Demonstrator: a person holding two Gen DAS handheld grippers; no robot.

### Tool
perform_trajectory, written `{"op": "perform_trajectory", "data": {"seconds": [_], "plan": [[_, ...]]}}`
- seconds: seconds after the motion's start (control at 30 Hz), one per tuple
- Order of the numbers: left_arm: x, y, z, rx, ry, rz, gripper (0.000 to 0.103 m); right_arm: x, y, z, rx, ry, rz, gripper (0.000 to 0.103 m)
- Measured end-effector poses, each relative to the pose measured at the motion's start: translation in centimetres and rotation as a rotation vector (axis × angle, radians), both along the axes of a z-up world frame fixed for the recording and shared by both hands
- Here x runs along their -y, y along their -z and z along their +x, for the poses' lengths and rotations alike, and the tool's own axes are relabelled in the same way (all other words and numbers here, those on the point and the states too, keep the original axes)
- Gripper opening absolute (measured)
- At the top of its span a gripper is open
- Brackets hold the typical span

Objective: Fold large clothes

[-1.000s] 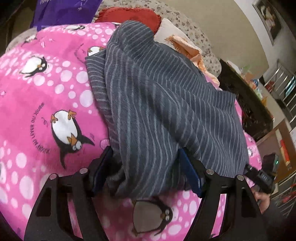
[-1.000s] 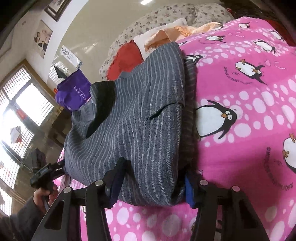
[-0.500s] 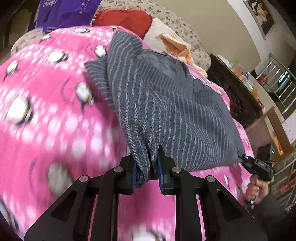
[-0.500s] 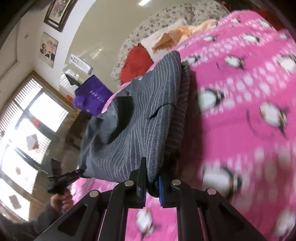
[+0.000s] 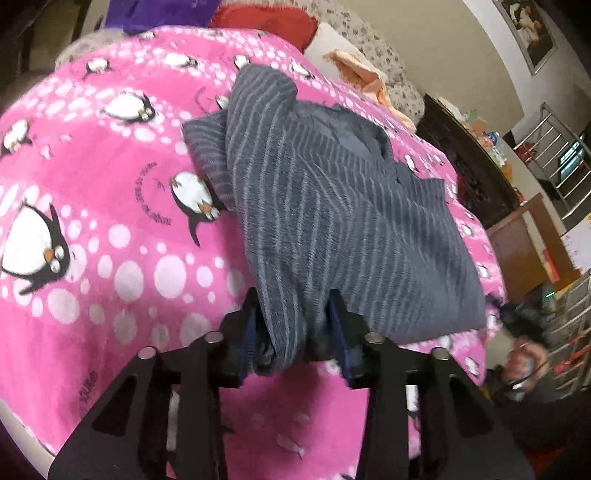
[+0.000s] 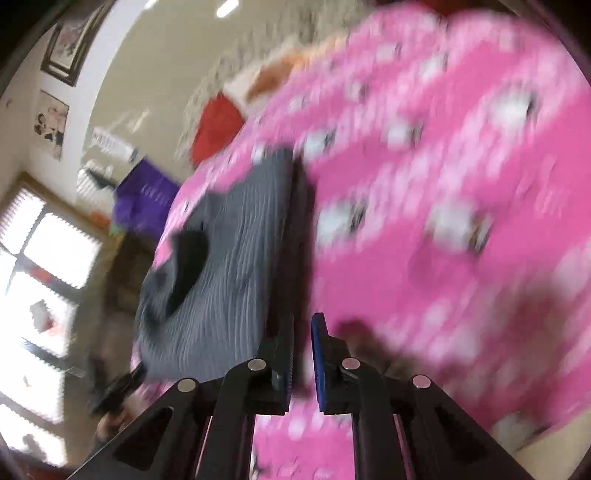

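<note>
A grey striped garment [image 5: 332, 206] lies folded on a pink penguin blanket [image 5: 110, 240]. Its near left corner hangs bunched between the jaws of my left gripper [image 5: 295, 332], which are opening; the fabric sits loose there, with a dark gap on the right side. In the blurred right wrist view, the garment [image 6: 236, 266] stretches away over the blanket [image 6: 424, 277]. Its dark near edge runs into the narrow gap of my right gripper [image 6: 303, 354], which is shut on it. A hand with the other gripper [image 5: 524, 365] shows blurred at the far right of the left wrist view.
At the head of the bed lie a red cushion [image 5: 266, 18], a peach cloth [image 5: 362, 74] and a purple bag [image 5: 162, 14]. A dark cabinet [image 5: 465, 162] stands to the right of the bed. Bright windows [image 6: 44, 258] lie to the left.
Both grippers closed on the garment's near edge and pulled back, dragging it toward the bed's near edge. The left jaws have since spread apart again. The right view has blurred.
</note>
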State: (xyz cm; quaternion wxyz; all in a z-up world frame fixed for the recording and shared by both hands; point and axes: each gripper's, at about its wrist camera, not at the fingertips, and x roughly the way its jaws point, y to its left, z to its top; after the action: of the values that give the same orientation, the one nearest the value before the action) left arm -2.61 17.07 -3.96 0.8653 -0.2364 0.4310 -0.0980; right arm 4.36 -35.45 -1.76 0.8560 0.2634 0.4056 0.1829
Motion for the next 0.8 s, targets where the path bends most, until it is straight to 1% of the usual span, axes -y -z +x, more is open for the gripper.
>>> {"op": "perform_trajectory", "data": {"seconds": [0.03, 0.1, 0.13, 0.17, 0.2, 0.27, 0.3, 0.37, 0.4, 0.43, 0.47, 0.5, 0.53, 0.57, 0.63, 0.73, 0.8], "plan": [[0.1, 0.2, 0.0, 0.014, -0.02, 0.017, 0.054, -0.4, -1.5, 0.5, 0.042, -0.001, -0.025, 0.008], [0.3, 0.7, 0.0, 0.039, -0.046, 0.034, 0.057, -3.5, -4.5, 2.4, 0.115, -0.091, -0.091, 0.011], [0.3, 0.9, 0.1, 0.045, -0.052, 0.03, 0.058, -5.9, -5.6, 3.3, 0.141, -0.157, -0.123, 0.025], [0.1, 1.0, 0.0, 0.051, -0.06, 0.025, 0.058, -8.3, -6.2, 4.2, 0.159, -0.227, -0.149, 0.049], [0.1, 1.1, -0.1, 0.056, -0.061, 0.029, 0.058, -10.7, -6.5, 5.0, 0.171, -0.283, -0.171, 0.055], [0.2, 0.9, -0.2, 0.066, -0.065, 0.058, 0.058, -15.3, -6.1, 6.3, 0.187, -0.37, -0.214, 0.056], [0.3, 0.9, -0.4, 0.071, -0.07, 0.079, 0.058, -17.7, -5.8, 7.4, 0.182, -0.387, -0.235, 0.056], [0.9, 0.1, -0.9, 0.1, -0.08, 0.167, 0.058, -20.4, -5.4, 8.8, 0.182, -0.404, -0.257, 0.056], [1.3, -0.2, -1.2, 0.116, -0.085, 0.211, 0.058, -23.0, -4.6, 10.1, 0.173, -0.433, -0.302, 0.056], [1.8, -0.4, -1.4, 0.129, -0.087, 0.254, 0.058, -23.0, -4.6, 10.1, 0.173, -0.433, -0.302, 0.056], [2.2, -0.5, -1.4, 0.138, -0.09, 0.292, 0.058, -24.0, -4.1, 10.7, 0.159, -0.471, -0.326, 0.041], [2.5, -0.5, -1.3, 0.144, -0.091, 0.315, 0.058, -25.6, -3.2, 11.8, 0.118, -0.523, -0.375, 0.02], [2.7, -0.5, -1.2, 0.148, -0.092, 0.33, 0.058, -26.7, -2.4, 12.9, 0.086, -0.541, -0.425, 0.002], [2.7, -0.5, -1.0, 0.15, -0.093, 0.338, 0.058, -27.3, -2.1, 13.9, 0.077, -0.534, -0.451, 0.002], [2.4, -0.2, -0.6, 0.142, -0.092, 0.324, 0.058, -28.0, -1.8, 16.9, 0.097, -0.487, -0.485, 0.002], [2.0, 0.1, -0.3, 0.134, -0.098, 0.299, 0.058, -27.9, -1.9, 20.4, 0.111, -0.412, -0.466, 0.002], [1.7, 0.3, 0.0, 0.121, -0.096, 0.286, 0.058, -27.9, -1.9, 21.9, 0.126, -0.37, -0.45, 0.002]]}}
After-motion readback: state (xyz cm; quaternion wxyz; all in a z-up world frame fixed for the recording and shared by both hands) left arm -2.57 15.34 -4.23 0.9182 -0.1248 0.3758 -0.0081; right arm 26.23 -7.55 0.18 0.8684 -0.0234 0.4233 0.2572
